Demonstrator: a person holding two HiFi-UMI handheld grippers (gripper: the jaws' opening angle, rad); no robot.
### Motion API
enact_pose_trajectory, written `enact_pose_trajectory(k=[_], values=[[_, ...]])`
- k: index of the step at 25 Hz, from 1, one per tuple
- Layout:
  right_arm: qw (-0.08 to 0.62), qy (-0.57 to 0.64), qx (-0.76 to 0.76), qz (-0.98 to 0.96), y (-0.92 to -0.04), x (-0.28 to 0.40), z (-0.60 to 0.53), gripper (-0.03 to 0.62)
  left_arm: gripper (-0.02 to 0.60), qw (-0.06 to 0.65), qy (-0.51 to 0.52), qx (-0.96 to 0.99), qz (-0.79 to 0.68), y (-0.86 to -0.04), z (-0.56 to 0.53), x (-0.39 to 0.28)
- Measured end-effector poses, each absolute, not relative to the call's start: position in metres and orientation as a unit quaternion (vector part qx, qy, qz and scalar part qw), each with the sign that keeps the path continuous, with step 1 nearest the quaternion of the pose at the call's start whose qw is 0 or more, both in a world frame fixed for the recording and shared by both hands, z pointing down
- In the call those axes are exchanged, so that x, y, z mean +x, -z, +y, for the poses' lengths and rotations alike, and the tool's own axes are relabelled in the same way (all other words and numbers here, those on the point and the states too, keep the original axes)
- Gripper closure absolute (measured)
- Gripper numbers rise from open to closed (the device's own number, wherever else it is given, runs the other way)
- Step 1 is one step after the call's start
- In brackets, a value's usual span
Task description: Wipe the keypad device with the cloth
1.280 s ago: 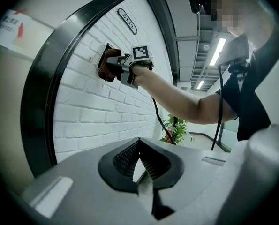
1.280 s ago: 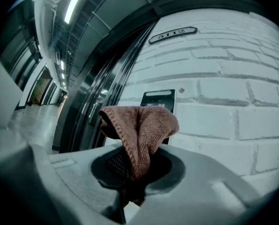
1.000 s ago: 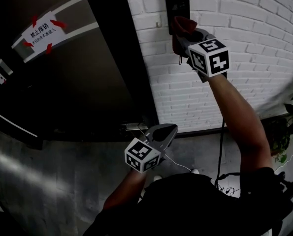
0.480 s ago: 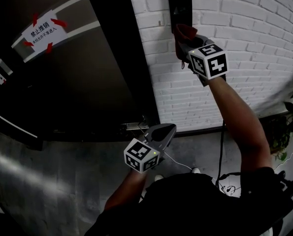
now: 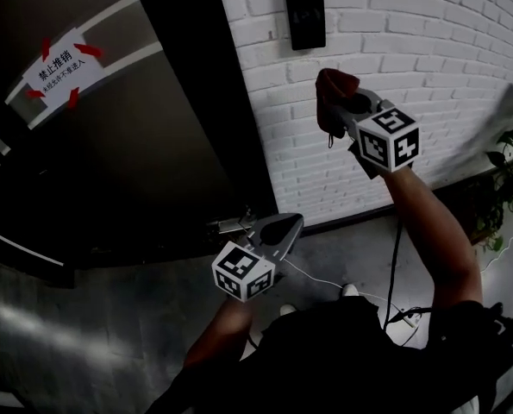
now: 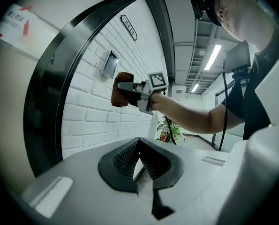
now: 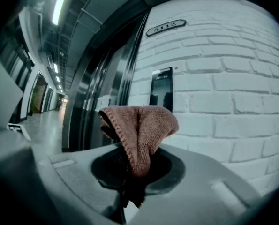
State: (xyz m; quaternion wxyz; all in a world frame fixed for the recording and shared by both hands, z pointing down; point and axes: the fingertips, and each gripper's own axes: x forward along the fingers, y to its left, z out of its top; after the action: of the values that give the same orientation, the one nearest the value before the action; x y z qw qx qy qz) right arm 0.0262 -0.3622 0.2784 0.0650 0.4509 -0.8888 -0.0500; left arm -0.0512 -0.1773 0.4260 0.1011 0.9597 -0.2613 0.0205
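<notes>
Rust-brown terry, the cloth is pinched in the right gripper. The jaws are clamped on its lower fold and the rest stands up above them in a rounded hump. Gripper and cloth hang below the keypad device and a little to its right, clear of it and not touching.

The keypad device is a dark upright panel fixed to the white brick wall, just right of the dark door frame. A small oval plaque sits above it.

The left gripper is held well below the keypad device and slightly to its left, near the foot of the door frame. Its jaws are drawn together with nothing between them.

Far left of the keypad device, a white notice with red tape at its corners is stuck on the door. A green plant stands low to its right.
</notes>
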Motion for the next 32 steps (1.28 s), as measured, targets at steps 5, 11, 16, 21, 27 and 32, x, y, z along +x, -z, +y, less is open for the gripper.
enact_pose_trajectory(k=[5,11,16,21,27,32], values=[[0.054,0.011,0.430,-0.901,-0.337,0.047,-0.275,0.551,0.565,0.087,-0.019,0.958,-0.273,-0.423,-0.175,-0.064],[0.072,-0.076,0.402,-0.910,-0.409,0.065,-0.188,0.551,0.565,0.080,-0.023,0.954,-0.289,-0.423,-0.147,-0.045],[0.050,-0.100,0.384,-0.916,-0.413,0.090,-0.136,0.551,0.565,0.093,-0.018,0.945,-0.313,-0.427,-0.108,-0.012],[0.052,-0.099,0.373,-0.921,-0.414,0.127,-0.098,0.551,0.565,0.102,-0.019,0.931,-0.351,-0.441,-0.071,0.021],[0.065,-0.077,0.345,-0.933,-0.435,0.155,-0.069,0.551,0.565,0.104,-0.018,0.917,-0.385,-0.446,-0.026,0.043],[0.064,-0.076,0.330,-0.939,-0.439,0.152,-0.049,0.551,0.565,0.111,-0.018,0.910,-0.400,-0.452,-0.007,0.040]])
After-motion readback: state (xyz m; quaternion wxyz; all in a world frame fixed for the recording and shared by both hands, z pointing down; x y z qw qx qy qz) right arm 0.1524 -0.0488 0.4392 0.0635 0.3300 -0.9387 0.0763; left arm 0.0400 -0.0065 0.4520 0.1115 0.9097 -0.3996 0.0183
